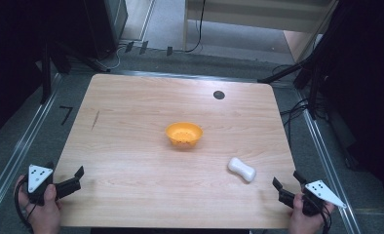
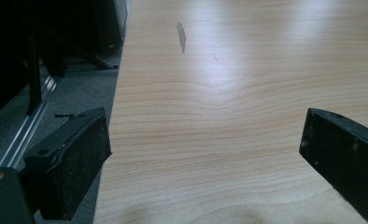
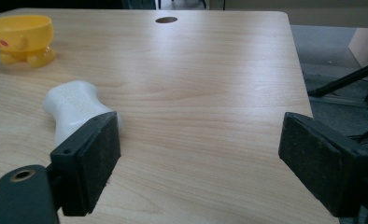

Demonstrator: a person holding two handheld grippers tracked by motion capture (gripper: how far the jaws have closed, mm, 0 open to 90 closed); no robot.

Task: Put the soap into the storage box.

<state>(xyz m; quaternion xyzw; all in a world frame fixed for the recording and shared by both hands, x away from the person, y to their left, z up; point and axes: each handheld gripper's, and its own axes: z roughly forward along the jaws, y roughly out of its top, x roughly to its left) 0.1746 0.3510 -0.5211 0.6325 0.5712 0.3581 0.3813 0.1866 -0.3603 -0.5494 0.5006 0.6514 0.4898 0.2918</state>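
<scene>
A yellow bowl [image 1: 183,134] stands near the middle of the wooden table [image 1: 131,112]; in the right gripper view the bowl [image 3: 19,36] sits at the far left. A white waisted block [image 1: 241,169] lies to the bowl's front right, and part of the block [image 3: 72,109] shows behind my right gripper's left jaw. My right gripper [image 1: 285,184] hovers at the table's front right corner, open and empty, its jaws [image 3: 198,163] wide apart. At the front left edge my left gripper [image 1: 74,179] is open too, with bare wood between its jaws [image 2: 205,154].
A dark round hole [image 1: 219,94] marks the table's far right. A dark streak [image 2: 181,36] stains the wood at the far left. Black stands and cables [image 1: 297,73] crowd the floor beyond the right edge; metal rails [image 1: 19,146] run along the left.
</scene>
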